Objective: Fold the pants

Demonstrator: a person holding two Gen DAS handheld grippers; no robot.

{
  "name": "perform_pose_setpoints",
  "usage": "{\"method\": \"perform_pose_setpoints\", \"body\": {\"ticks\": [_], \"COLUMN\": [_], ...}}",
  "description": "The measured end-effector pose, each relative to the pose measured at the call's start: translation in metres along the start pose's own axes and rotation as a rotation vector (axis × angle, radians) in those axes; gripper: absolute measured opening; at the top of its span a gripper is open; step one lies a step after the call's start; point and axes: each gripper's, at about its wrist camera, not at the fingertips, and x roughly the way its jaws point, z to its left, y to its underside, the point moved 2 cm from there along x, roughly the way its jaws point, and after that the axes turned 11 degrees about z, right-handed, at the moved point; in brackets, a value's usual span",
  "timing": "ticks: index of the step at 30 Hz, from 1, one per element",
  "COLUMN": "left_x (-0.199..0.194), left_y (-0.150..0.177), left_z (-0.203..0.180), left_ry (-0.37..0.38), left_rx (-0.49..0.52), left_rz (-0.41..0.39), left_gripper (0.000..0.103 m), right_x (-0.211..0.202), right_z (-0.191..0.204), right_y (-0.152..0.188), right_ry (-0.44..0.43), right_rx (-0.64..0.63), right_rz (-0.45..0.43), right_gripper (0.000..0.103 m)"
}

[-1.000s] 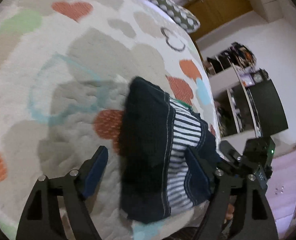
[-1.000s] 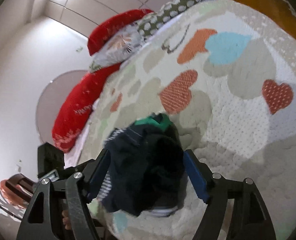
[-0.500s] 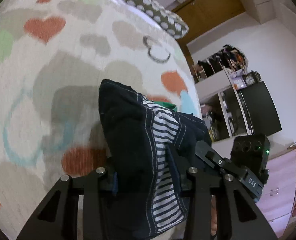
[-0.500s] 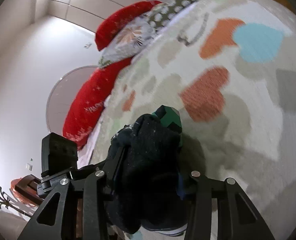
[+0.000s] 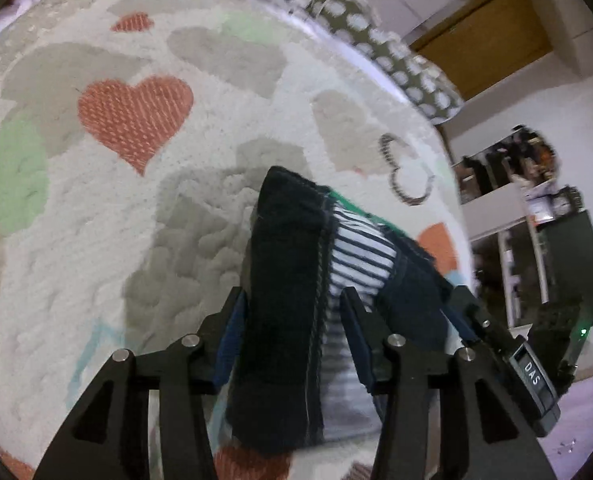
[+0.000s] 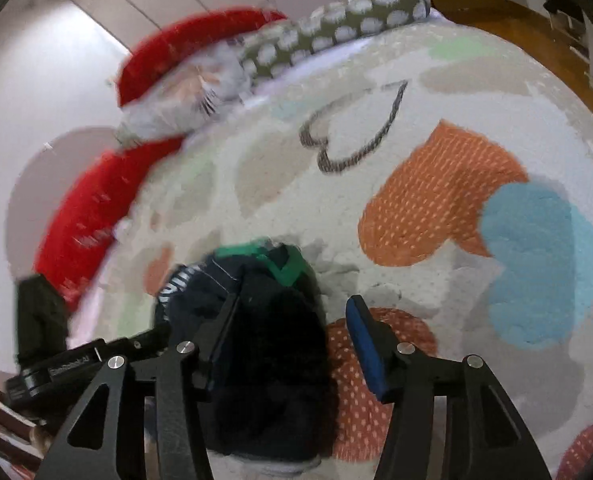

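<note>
pants point(image 5: 292, 280): bunched dark bundle, striped lining showing, near blanket point(image 5: 96, 200) front edge
left gripper point(image 5: 294, 320): pinching pants
right gripper point(image 6: 292, 332): jaws spread, pants between, right pad clear

A second ago both my grippers stood wide apart around the pants point(image 5: 288, 304); half a second ago both had clamped on the fabric. My left gripper point(image 5: 292, 328) has kept its pads pressed on the dark fold. My right gripper point(image 6: 292, 332) has parted again (its right pad now stands clear of the cloth, over the blanket point(image 6: 436, 208)).
</note>
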Motion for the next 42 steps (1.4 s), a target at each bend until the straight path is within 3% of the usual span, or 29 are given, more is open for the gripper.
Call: {"method": "perform_pose_setpoints", "body": {"ticks": [2, 4, 6, 8, 10, 11, 13, 16, 20, 24, 28, 30, 34, 38, 42], "left_x": [-0.015, -0.025, -0.022, -0.008, 0.018, 0.021, 0.010, -0.016, -0.064, -0.110, -0.149, -0.170, -0.199, -0.215, -0.212], "left_y": [0.010, 0.023, 0.037, 0.045, 0.046, 0.049, 0.054, 0.065, 0.102, 0.147, 0.180, 0.198, 0.220, 0.235, 0.239], "left_z": [-0.002, -0.007, -0.010, -0.006, 0.005, 0.008, 0.005, -0.002, -0.017, -0.030, -0.029, -0.030, -0.033, -0.039, -0.049], "left_ry": [-0.004, -0.014, -0.024, -0.052, -0.073, -0.070, -0.078, -0.082, -0.200, -0.380, -0.427, -0.442, -0.440, -0.328, -0.344], "left_rx": [0.021, 0.050, 0.064, 0.054, 0.018, 0.009, 0.029, 0.049, 0.109, 0.143, 0.104, 0.090, 0.068, 0.147, 0.175], "left_rz": [-0.046, -0.088, -0.099, -0.069, 0.010, 0.013, -0.003, -0.043, -0.208, -0.446, -0.634, -0.723, -0.828, -0.768, -0.709], "left_gripper": [0.047, 0.047, 0.048, 0.055, 0.058, 0.058, 0.059, 0.061, 0.069, 0.089, 0.103, 0.103, 0.103, 0.103, 0.103], "right_x": [-0.029, -0.047, -0.050, -0.036, -0.014, 0.000, 0.010, -0.019, -0.056, -0.081, -0.101, -0.109, -0.124, -0.135, -0.134], "right_z": [0.008, 0.019, 0.032, 0.041, 0.042, 0.036, 0.025, 0.029, 0.035, 0.025, 0.023, 0.029, 0.045, 0.064, 0.081], "right_y": [0.007, 0.014, 0.021, 0.033, 0.039, 0.040, 0.041, 0.049, 0.078, 0.125, 0.160, 0.174, 0.191, 0.209, 0.225], "right_ry": [0.010, -0.042, -0.104, -0.156, -0.107, -0.075, -0.090, -0.094, -0.014, 0.038, 0.060, 0.077, 0.125, 0.186, 0.271], "right_rx": [-0.041, -0.081, -0.110, -0.137, -0.125, -0.093, -0.038, -0.044, -0.096, -0.052, -0.018, -0.021, -0.053, -0.109, -0.147], "right_rz": [-0.070, -0.102, -0.080, -0.024, 0.017, 0.045, 0.074, 0.014, -0.077, -0.146, -0.194, -0.211, -0.252, -0.281, -0.293], "right_gripper": [0.058, 0.052, 0.040, 0.038, 0.038, 0.038, 0.037, 0.038, 0.046, 0.049, 0.051, 0.052, 0.057, 0.059, 0.065]}}
